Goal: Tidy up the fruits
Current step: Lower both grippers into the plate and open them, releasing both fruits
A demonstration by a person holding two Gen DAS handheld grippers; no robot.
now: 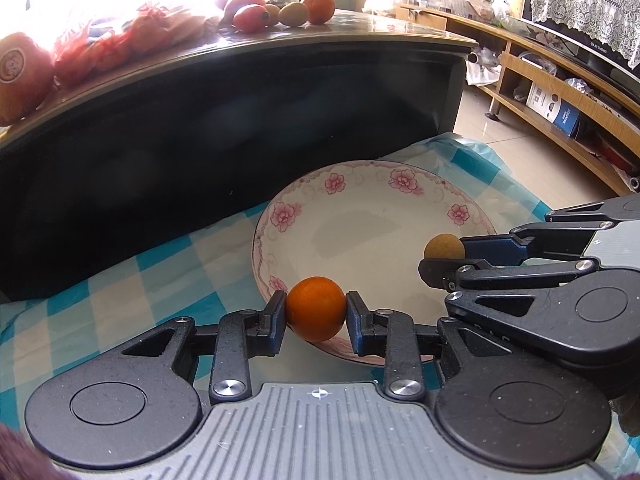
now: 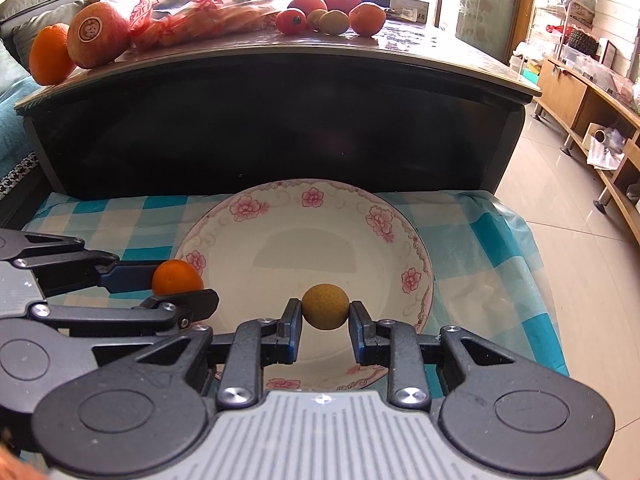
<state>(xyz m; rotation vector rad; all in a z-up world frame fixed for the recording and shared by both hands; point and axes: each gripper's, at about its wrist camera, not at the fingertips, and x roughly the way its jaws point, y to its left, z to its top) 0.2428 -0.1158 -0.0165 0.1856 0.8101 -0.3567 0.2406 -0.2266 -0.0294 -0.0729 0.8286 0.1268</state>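
Note:
My left gripper [image 1: 316, 310] is shut on a small orange [image 1: 316, 308] and holds it over the near left rim of a white plate with pink flowers [image 1: 360, 196]. My right gripper [image 2: 325, 307] is shut on a small tan-yellow round fruit [image 2: 325, 306] above the plate's near side [image 2: 280, 204]. In the left wrist view the right gripper [image 1: 444, 254] comes in from the right with the tan fruit [image 1: 444, 246]. In the right wrist view the left gripper [image 2: 180, 280] comes in from the left with the orange [image 2: 177, 277]. The plate holds no fruit.
The plate lies on a blue checked cloth [image 2: 480, 248] in front of a dark raised table [image 2: 280, 120]. On its top lie more fruits: large oranges [image 2: 98, 34], a red net bag [image 2: 192, 20], a red fruit [image 2: 291, 21]. Tiled floor and wooden shelves [image 2: 592, 92] are at the right.

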